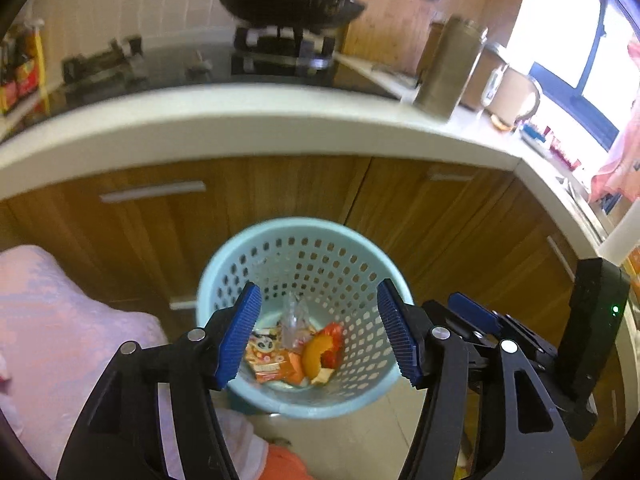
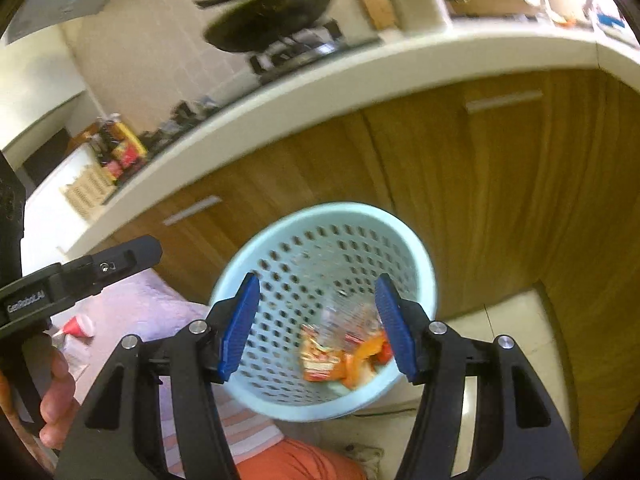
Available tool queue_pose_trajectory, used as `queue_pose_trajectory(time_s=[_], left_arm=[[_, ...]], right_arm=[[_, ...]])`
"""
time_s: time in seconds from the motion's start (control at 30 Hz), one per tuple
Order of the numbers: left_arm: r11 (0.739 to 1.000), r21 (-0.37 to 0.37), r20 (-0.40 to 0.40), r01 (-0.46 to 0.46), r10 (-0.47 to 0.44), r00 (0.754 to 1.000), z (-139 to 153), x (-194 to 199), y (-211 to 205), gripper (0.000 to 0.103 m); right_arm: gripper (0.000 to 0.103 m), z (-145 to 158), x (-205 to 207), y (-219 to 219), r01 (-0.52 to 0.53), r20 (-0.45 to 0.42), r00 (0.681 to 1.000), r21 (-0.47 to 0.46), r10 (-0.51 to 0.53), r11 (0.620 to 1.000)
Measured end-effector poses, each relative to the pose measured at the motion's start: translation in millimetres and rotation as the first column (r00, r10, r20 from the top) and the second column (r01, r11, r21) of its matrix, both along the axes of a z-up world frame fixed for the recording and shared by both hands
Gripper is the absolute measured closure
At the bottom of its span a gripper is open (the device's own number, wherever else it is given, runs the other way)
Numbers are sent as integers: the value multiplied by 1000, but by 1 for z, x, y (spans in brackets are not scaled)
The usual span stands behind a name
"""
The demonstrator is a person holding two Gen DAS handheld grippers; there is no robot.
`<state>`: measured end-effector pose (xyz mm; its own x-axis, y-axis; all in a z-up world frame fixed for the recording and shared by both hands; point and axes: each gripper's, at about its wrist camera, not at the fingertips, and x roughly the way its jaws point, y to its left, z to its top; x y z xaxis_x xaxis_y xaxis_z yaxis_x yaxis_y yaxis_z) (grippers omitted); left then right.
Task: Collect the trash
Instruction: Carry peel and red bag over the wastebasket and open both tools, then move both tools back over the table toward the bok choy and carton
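A: Left wrist view: left claw [image 1: 318, 334] wide open, empty, over bin [image 1: 224, 268]. Trash [image 1: 296, 350] at bin bottom.

B: Right wrist view: right claw [image 2: 316, 326] likewise gaping, empty. Wrappers [image 2: 320, 356] likely light, crinkly; pinch an edge.

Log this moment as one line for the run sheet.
left gripper: open, empty | right gripper: open, empty | both above bin | trash in bin: snack wrapper, orange peel, clear plastic

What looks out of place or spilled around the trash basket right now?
One thing: a small red-and-white scrap lies on the pink cloth left of the blue basket, not inside it. The wrappers and clear plastic are in the basket; nothing is spilled.
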<state>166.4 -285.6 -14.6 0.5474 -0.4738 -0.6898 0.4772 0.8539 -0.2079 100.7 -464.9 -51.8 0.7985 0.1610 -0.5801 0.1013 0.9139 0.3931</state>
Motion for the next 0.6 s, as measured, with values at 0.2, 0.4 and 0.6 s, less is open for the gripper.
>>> queue_pose_trajectory(time_s=[0.2,0.4,0.6], left_arm=[[999,-1,114,-41,41,993,55,-67,55,42],[986,-19,177,-163,164,970,90,-132,139,34],[937,-66,209,-342,349,914,98,-181,241,31]], right_arm=[[45,48,-31,35,-60,117,991,-38,64,997],[38,78,-48,62,-104,188,977,-19,106,994],[38,81,-50,94,-138,184,972,-42,144,989]])
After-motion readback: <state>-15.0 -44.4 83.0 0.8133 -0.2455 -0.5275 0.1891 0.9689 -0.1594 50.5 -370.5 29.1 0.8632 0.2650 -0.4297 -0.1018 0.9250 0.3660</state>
